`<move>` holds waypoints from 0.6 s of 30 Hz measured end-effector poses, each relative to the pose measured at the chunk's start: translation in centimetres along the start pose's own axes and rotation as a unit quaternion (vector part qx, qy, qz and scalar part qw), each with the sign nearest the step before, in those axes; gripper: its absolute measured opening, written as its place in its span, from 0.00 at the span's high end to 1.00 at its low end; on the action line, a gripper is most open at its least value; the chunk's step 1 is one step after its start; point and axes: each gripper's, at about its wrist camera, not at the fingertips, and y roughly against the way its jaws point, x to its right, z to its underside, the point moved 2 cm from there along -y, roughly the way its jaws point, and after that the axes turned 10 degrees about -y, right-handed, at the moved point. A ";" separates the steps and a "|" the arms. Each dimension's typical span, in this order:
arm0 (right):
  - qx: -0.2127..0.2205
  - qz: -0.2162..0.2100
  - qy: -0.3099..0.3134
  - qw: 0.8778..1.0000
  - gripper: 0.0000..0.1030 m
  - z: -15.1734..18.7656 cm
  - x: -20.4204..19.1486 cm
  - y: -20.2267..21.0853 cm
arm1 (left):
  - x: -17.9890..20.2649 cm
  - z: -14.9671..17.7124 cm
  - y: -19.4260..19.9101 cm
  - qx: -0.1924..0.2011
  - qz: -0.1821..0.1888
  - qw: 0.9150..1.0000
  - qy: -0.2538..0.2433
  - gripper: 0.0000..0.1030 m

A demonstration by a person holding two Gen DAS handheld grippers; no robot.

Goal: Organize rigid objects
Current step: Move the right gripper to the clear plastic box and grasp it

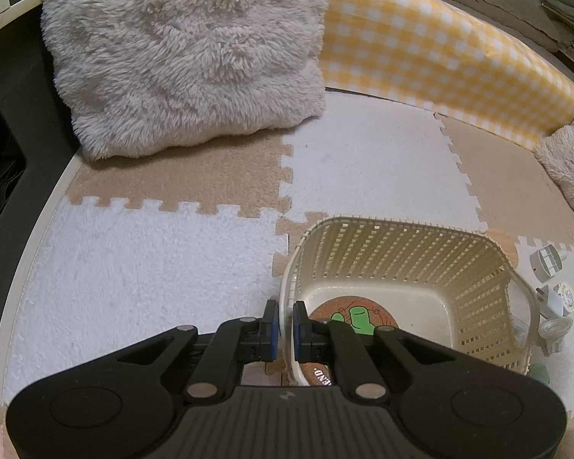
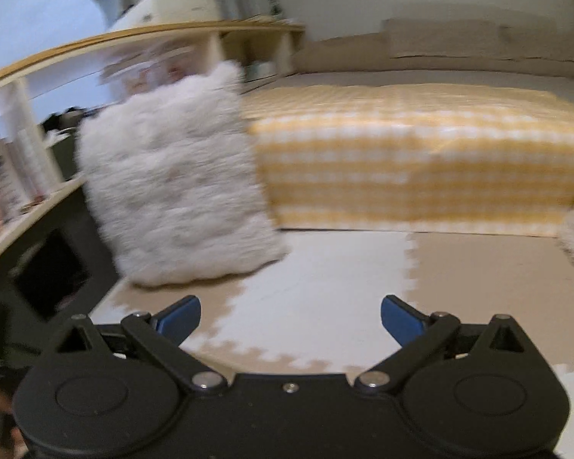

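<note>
Cream slatted basket upright on mat; cork coaster flat inside.

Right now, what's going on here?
A person is sorting small items into a cream basket on the foam mat. The left gripper is clamped on the basket's near rim, steadying it. A cork coaster lies inside; a few small white items wait beside the basket. The right gripper is open and empty.
</note>
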 end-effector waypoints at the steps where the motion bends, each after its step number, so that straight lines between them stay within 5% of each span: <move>1: 0.001 0.014 -0.005 1.000 0.00 0.1 0.6 -0.4 | 0.0 0.0 0.0 0.000 0.000 1.000 0.000 0.93; 5: -0.021 0.083 -0.031 0.996 0.00 1.2 3.6 -2.2 | -0.1 0.1 -0.1 -0.001 0.000 1.000 0.000 0.93; 8: -0.077 0.122 -0.074 0.987 0.00 3.1 5.6 -3.7 | -0.1 0.1 -0.1 -0.002 0.000 1.000 0.000 0.93; 18: -0.174 0.157 -0.209 0.950 0.00 8.9 8.3 -4.8 | 0.0 0.2 -0.3 -0.007 0.000 1.000 -0.002 0.93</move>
